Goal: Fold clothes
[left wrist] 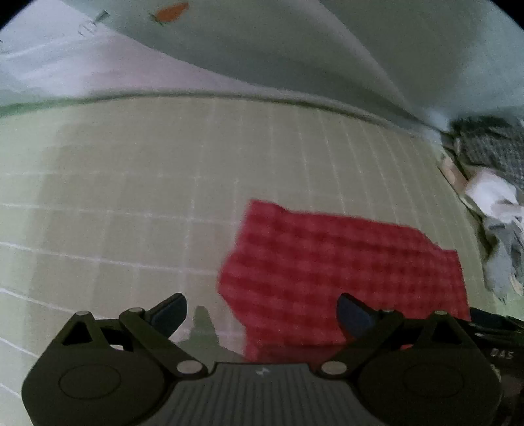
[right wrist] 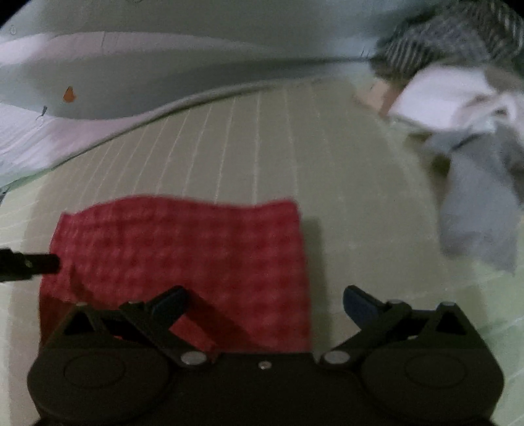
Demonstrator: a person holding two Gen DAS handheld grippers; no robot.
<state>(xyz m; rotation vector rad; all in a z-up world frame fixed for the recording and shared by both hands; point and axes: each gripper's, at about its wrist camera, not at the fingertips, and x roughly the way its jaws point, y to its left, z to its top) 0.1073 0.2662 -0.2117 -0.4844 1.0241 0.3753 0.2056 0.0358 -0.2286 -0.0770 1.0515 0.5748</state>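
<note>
A red checked cloth (left wrist: 344, 272) lies folded flat on the green gridded mat (left wrist: 131, 196). It also shows in the right wrist view (right wrist: 183, 262). My left gripper (left wrist: 262, 311) is open and empty, just above the cloth's near left corner. My right gripper (right wrist: 265, 303) is open and empty, over the cloth's near right edge. The tip of the left gripper (right wrist: 29, 263) shows at the cloth's left edge in the right wrist view.
A heap of unfolded clothes, grey, white and dark striped (right wrist: 465, 131), lies at the mat's right side, also in the left wrist view (left wrist: 491, 196). A pale sheet with an orange print (left wrist: 170, 13) lies beyond the mat's far edge.
</note>
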